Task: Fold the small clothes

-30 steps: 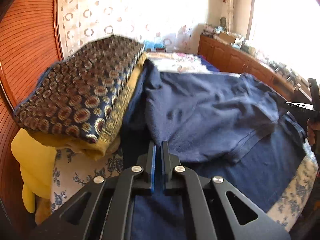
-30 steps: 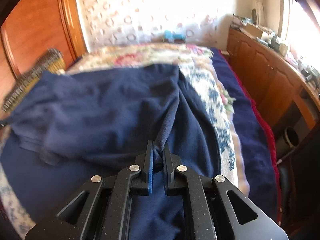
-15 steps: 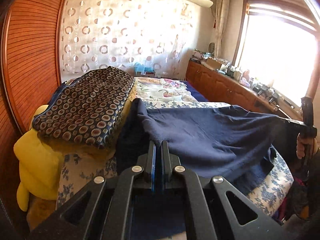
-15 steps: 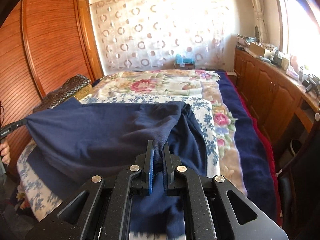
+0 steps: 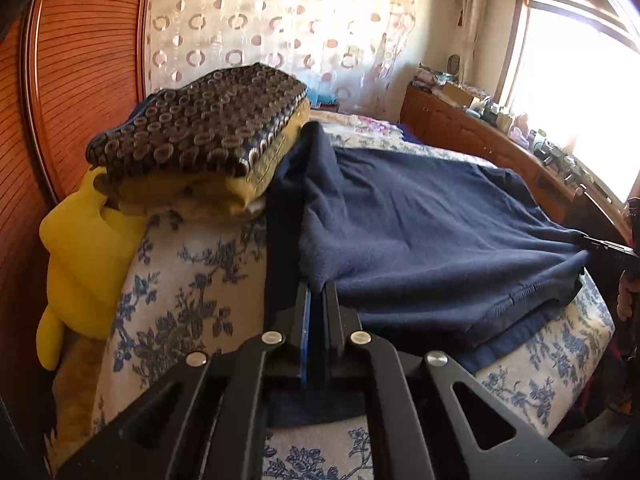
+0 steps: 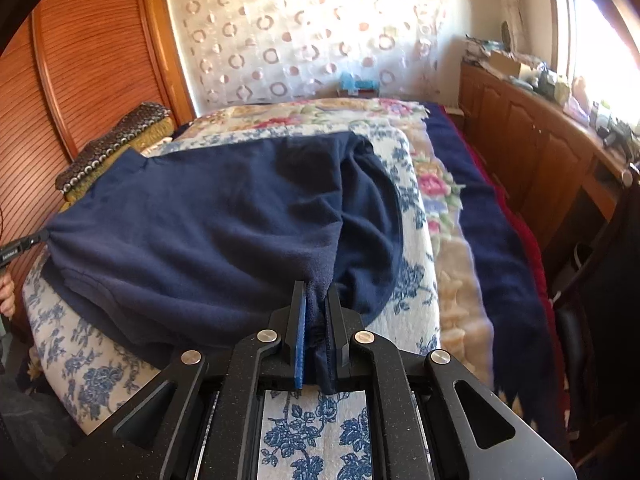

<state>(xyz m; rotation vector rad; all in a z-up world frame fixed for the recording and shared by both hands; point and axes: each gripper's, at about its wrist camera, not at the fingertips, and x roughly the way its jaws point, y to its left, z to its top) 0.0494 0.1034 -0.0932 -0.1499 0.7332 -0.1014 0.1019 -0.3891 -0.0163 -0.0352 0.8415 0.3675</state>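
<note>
l+r grippers (image 5: 316, 292) (image 6: 316, 292) clamp navy garment (image 5: 420, 232) corners.

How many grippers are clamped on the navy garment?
2. The left gripper pinches its near left corner beside the folded stack; the right gripper pinches the navy garment at its near right corner.

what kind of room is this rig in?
Most likely a home bedroom. A bed with a floral quilt fills the middle, a slatted wooden wardrobe stands along one side, and a low wooden cabinet cluttered with household items runs under a sunlit window.
</note>
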